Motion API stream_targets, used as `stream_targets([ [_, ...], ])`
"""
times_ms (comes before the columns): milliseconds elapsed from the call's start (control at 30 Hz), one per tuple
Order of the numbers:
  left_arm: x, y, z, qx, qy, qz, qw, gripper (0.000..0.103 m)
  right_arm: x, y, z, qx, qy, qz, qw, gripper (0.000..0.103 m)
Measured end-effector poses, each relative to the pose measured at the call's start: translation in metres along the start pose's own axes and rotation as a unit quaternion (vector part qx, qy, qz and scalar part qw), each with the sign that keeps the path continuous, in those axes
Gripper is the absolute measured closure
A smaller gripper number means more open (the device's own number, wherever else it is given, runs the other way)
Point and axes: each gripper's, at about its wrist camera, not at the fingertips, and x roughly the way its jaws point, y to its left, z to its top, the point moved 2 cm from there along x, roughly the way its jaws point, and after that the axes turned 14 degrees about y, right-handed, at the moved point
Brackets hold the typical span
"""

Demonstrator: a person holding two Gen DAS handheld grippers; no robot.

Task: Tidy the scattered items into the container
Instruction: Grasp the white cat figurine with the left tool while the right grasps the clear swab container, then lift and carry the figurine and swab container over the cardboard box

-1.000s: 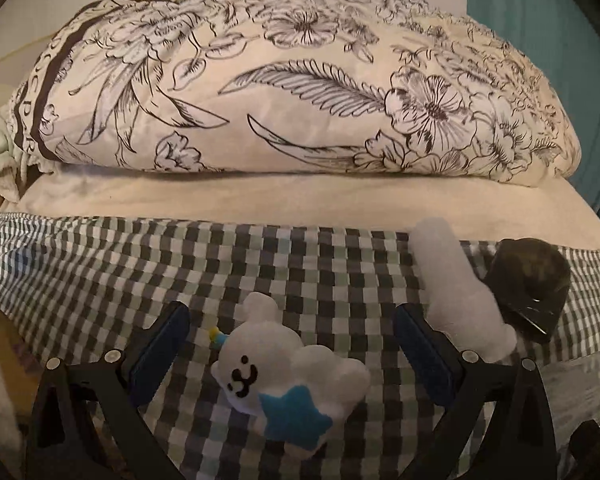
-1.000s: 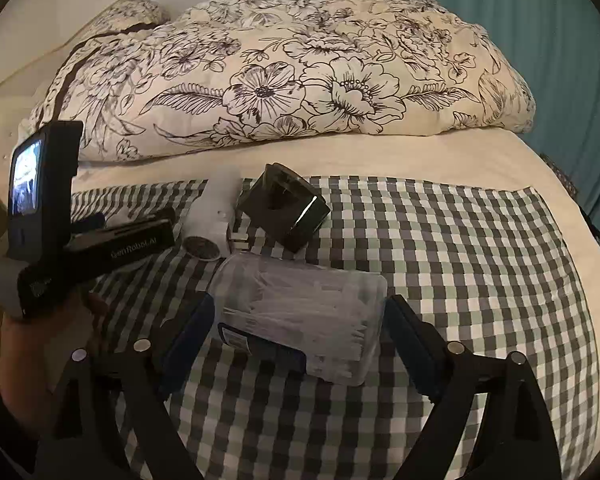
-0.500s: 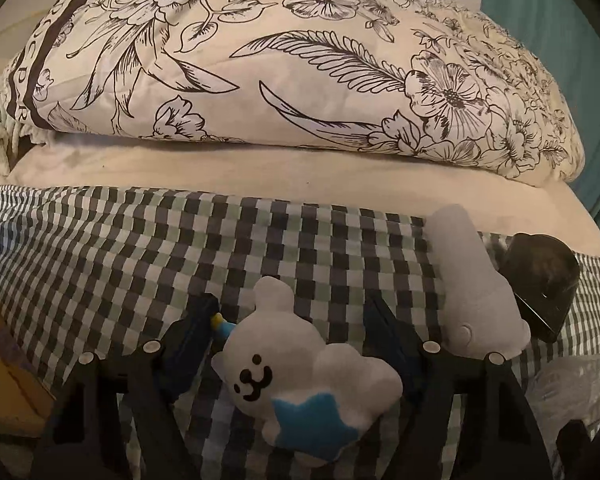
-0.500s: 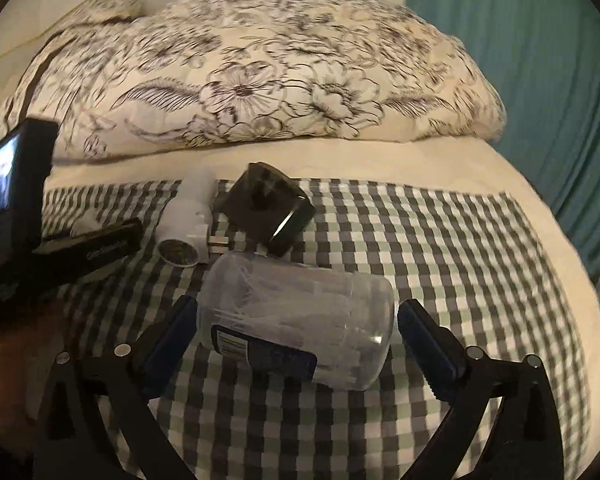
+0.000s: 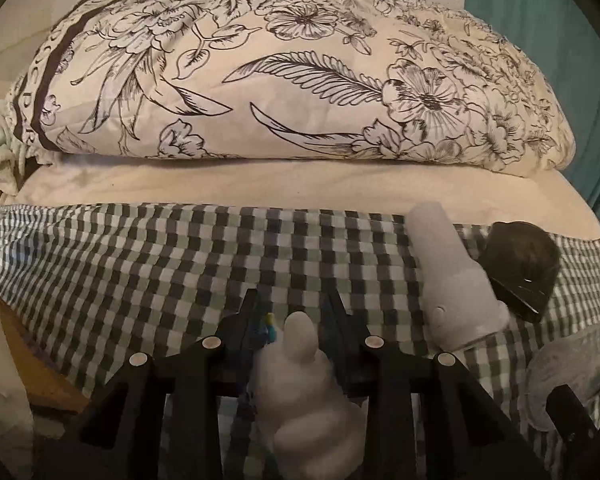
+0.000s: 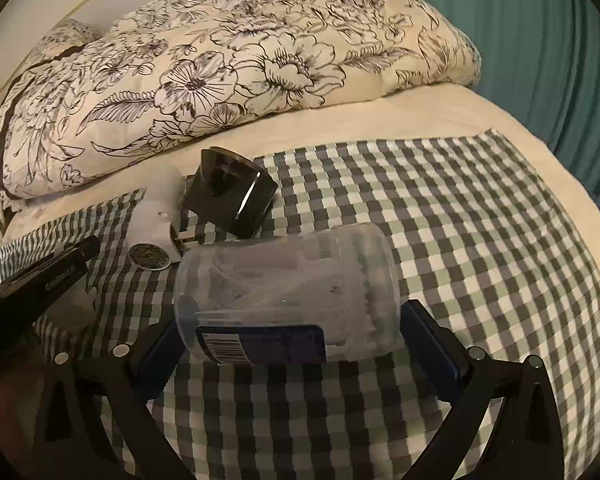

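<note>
My left gripper (image 5: 294,316) is closing on a white plush toy (image 5: 300,376) on the checked cloth (image 5: 140,264). Both pads press into its sides, and the toy bulges up between them. To its right lie a white plug-in device (image 5: 456,280) and a black box-shaped object (image 5: 520,268). My right gripper (image 6: 296,344) straddles a clear jar of cotton swabs (image 6: 288,300) lying on its side. These jaws stand wide and are closing, with a pad near each end of the jar and not visibly pressing. In that view the device (image 6: 156,220) and the black object (image 6: 232,196) lie just beyond the jar.
A bunched floral duvet (image 5: 280,80) fills the back of the bed on a cream sheet (image 5: 220,188). A teal curtain (image 6: 540,60) hangs at the right. The left tool's black body (image 6: 44,276) and the hand holding it sit left of the jar. Bare checked cloth (image 6: 460,220) stretches to the right.
The left jaws have drawn in from wide open onto the plush toy, which now stands squeezed between them. The right view has rolled a little and the jar sits closer between its pads.
</note>
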Motion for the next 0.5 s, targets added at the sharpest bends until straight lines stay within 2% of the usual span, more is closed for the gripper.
stream_targets([
  [33, 0.000, -0.002, -0.001, 0.003, 0.000, 0.001, 1.0000, 0.071, -0.002, 0.002, 0.000, -0.007, -0.001, 0.000, 1.000, 0.012],
  [200, -0.007, -0.009, -0.007, 0.018, -0.004, 0.003, 0.9998, 0.071, -0.008, 0.007, -0.003, -0.024, 0.003, 0.013, 1.000, 0.012],
  [433, -0.028, -0.011, -0.009, 0.028, -0.017, -0.016, 0.9993, 0.075, -0.038, 0.011, -0.010, -0.042, -0.026, 0.016, 0.999, 0.013],
  [467, -0.032, -0.012, -0.009, 0.032, -0.021, -0.016, 0.9992, 0.077, -0.042, 0.011, -0.010, -0.044, -0.030, 0.018, 0.998, 0.013],
  [500, -0.038, -0.013, -0.010, 0.034, -0.025, -0.017, 0.9990, 0.084, -0.045, 0.011, -0.011, -0.045, -0.033, 0.019, 0.998, 0.013],
])
